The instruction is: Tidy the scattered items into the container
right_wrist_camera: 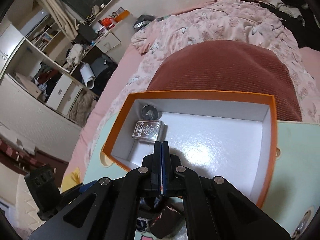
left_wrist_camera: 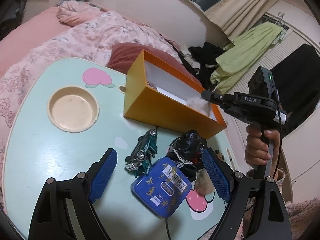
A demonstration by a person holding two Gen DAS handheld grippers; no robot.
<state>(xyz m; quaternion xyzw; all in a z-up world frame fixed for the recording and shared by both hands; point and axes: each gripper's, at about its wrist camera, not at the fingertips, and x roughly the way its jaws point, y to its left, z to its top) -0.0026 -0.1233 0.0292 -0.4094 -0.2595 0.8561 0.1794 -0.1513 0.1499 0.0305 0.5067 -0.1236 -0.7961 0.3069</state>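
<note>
An open orange box (left_wrist_camera: 140, 92) stands on the mint lap table (left_wrist_camera: 50, 160). Before it lie a green toy car (left_wrist_camera: 144, 154), a blue tin (left_wrist_camera: 162, 188), a dark crumpled cloth (left_wrist_camera: 186, 148) and a brown furry piece (left_wrist_camera: 204, 184). My left gripper (left_wrist_camera: 159, 154) hangs open over them, touching nothing. My right gripper (right_wrist_camera: 161, 143) is shut above the box (right_wrist_camera: 200, 93), with nothing visible between its pads. The box holds a card deck (right_wrist_camera: 149, 131) and a round dark item (right_wrist_camera: 150, 111). A pale fluffy thing (left_wrist_camera: 199, 104) shows at the rim beneath the right gripper (left_wrist_camera: 206, 96); contact is unclear.
The table has a round cup recess (left_wrist_camera: 73, 109) at its left. A bed with a pink floral quilt (left_wrist_camera: 70, 40) and a rust cushion (right_wrist_camera: 230, 68) surrounds it. A hand (left_wrist_camera: 260, 146) holds the right gripper's handle. Clothes (left_wrist_camera: 240, 60) are piled at the right.
</note>
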